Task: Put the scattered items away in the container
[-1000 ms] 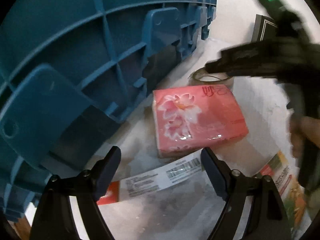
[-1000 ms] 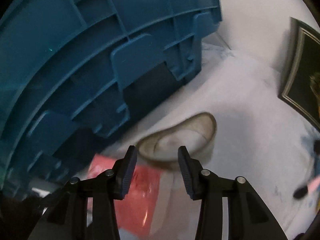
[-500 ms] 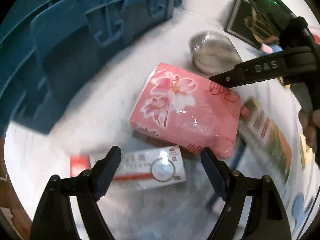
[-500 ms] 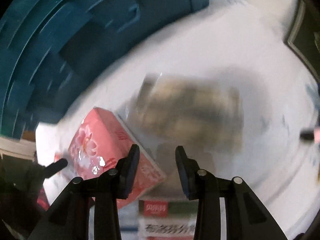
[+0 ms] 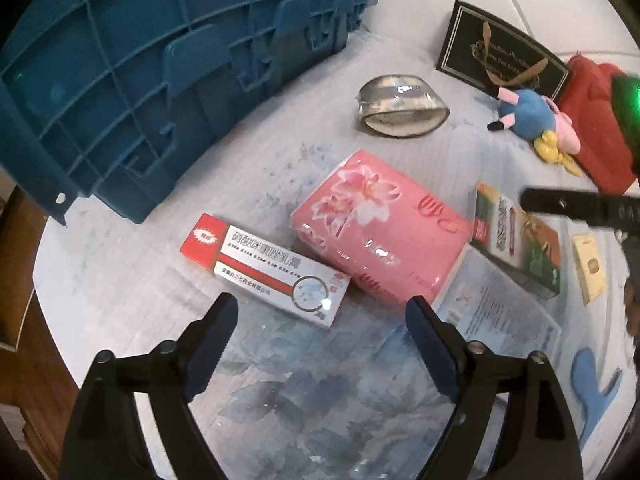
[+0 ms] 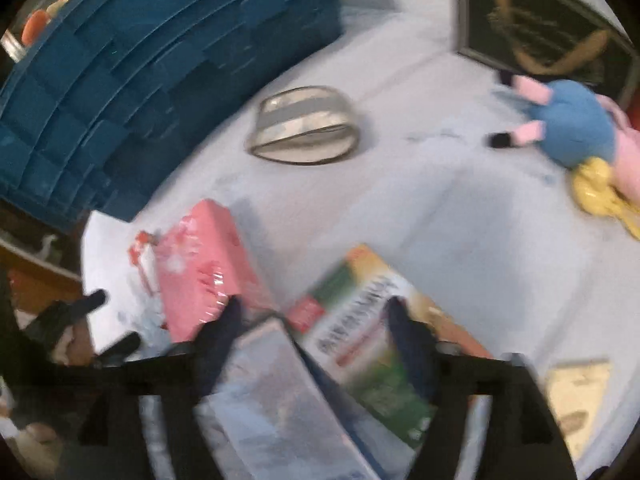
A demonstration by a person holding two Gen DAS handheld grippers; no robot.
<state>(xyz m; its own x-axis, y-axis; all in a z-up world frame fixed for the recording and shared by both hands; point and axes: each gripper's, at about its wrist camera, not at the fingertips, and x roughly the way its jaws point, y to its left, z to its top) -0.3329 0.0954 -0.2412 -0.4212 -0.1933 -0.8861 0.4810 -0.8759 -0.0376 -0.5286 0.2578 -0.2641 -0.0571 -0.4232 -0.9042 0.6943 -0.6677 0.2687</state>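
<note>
Here the left tongs (image 5: pixel 320 312) hang wide open and empty above the table (image 5: pixel 320 400), over a red-and-white medicine box (image 5: pixel 264 270) that touches a pink tissue pack (image 5: pixel 380 224). The blue crate (image 5: pixel 168 68) stands behind them, a tape roll (image 5: pixel 402 106) near it. The right tongs (image 6: pixel 312 316) are open too, holding nothing, above a green-and-orange box (image 6: pixel 372 344); that view is blurred.

A blue crate (image 5: pixel 160 60), a pink flower-printed tissue pack (image 5: pixel 376 232), and a red-and-white box (image 5: pixel 264 268).
</note>
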